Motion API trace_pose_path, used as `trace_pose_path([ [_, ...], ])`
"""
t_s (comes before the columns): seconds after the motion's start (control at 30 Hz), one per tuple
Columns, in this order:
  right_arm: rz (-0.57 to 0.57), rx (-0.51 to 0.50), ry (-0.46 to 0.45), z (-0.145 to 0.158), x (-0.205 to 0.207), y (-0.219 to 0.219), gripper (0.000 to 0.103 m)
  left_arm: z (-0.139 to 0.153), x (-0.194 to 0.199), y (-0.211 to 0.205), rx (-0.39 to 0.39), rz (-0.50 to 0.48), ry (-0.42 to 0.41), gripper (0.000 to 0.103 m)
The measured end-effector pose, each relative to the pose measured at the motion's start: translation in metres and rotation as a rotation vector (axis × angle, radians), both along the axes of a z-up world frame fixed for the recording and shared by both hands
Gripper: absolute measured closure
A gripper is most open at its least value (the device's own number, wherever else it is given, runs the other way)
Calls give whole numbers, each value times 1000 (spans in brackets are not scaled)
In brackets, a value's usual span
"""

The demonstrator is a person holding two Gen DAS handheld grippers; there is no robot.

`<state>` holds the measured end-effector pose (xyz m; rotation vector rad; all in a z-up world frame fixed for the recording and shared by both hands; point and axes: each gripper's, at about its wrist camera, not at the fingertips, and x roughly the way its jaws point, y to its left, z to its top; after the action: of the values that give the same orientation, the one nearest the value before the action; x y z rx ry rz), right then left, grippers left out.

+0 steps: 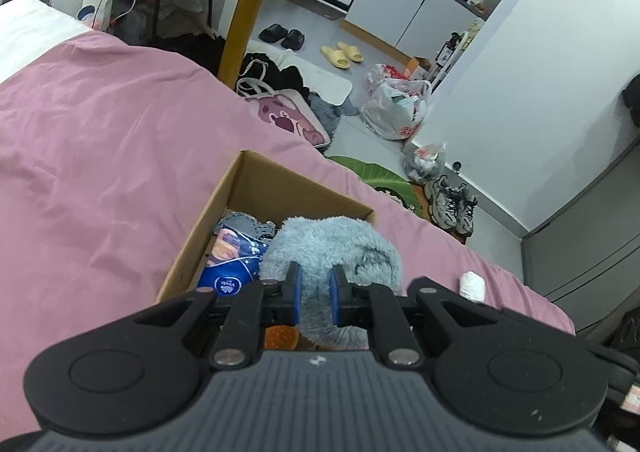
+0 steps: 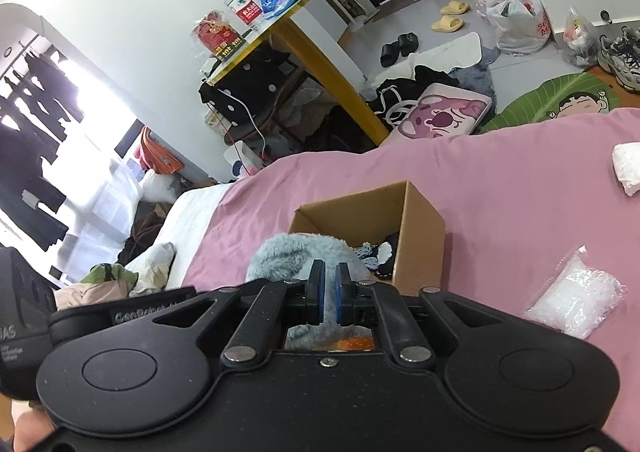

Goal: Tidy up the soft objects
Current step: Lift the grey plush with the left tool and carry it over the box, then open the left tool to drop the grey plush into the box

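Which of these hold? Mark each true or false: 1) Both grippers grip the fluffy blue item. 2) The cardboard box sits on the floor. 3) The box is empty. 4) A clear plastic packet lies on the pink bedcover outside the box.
1) True: the left gripper and the right gripper both pinch the fluffy blue item.
2) False: the cardboard box sits on the pink bedcover.
3) False: it holds a blue printed packet and dark knitted fabric.
4) True: the clear plastic packet lies beside the box.
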<state>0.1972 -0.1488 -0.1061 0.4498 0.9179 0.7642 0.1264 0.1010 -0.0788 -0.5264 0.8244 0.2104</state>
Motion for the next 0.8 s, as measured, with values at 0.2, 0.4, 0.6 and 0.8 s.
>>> trace_pose_path([
  [0.2,-41,-11,34,-6,7,-12,95,-9,16,4,10,15,35,91],
  [0.4,-131,-20,29,-5,13,-36,95,-26,31,8,6,33,110,90],
  [0.6,-149,-58,12,1,21,-52,95,-34,43,6,-26,-9,135,87],
  [0.8,-122,-132,10,3,26,-63,90,-28,46,-6,-29,-25,130,84],
])
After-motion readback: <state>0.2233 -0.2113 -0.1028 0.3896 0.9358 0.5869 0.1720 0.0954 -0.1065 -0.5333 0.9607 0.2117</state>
